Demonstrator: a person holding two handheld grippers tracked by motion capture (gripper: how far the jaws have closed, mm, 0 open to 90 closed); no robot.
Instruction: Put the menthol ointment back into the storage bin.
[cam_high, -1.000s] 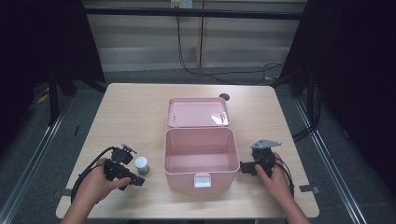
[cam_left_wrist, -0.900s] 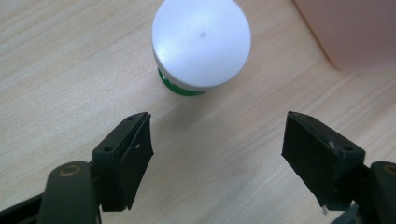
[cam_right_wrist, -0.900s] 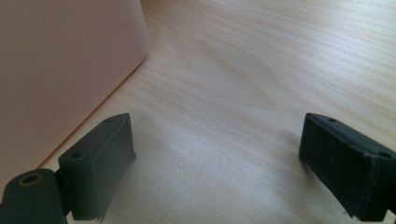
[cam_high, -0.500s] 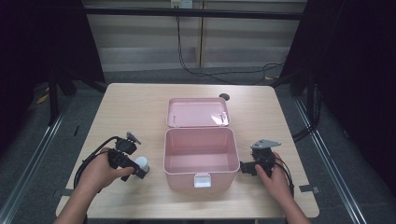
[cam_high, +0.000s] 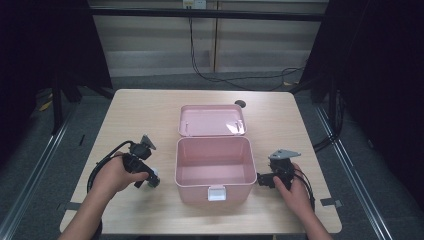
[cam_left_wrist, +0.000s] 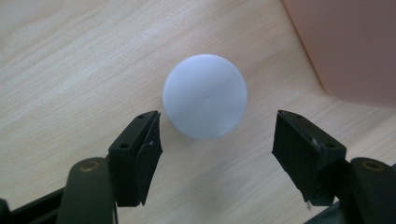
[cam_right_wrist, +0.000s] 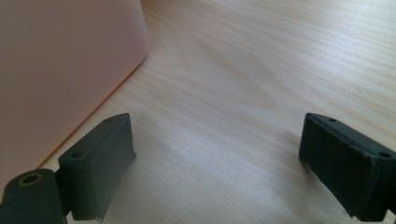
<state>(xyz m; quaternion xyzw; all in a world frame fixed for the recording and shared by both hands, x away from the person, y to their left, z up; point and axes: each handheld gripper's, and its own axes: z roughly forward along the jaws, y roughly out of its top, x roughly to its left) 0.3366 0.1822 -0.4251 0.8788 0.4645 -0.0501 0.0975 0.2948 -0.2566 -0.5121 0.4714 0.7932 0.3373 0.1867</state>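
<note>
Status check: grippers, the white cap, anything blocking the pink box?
Left gripper closing around white cap, pads not touching yet. Right gripper open, beside pink box. Box open, nothing blocking.

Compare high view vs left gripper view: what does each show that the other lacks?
High view: the open pink box with its lid lying behind it, the right gripper beside the box, both forearms. Left gripper view: the white round top close up, just ahead of the jaws, which have been closing but have not touched it. Both: left gripper, table, box wall.
</note>
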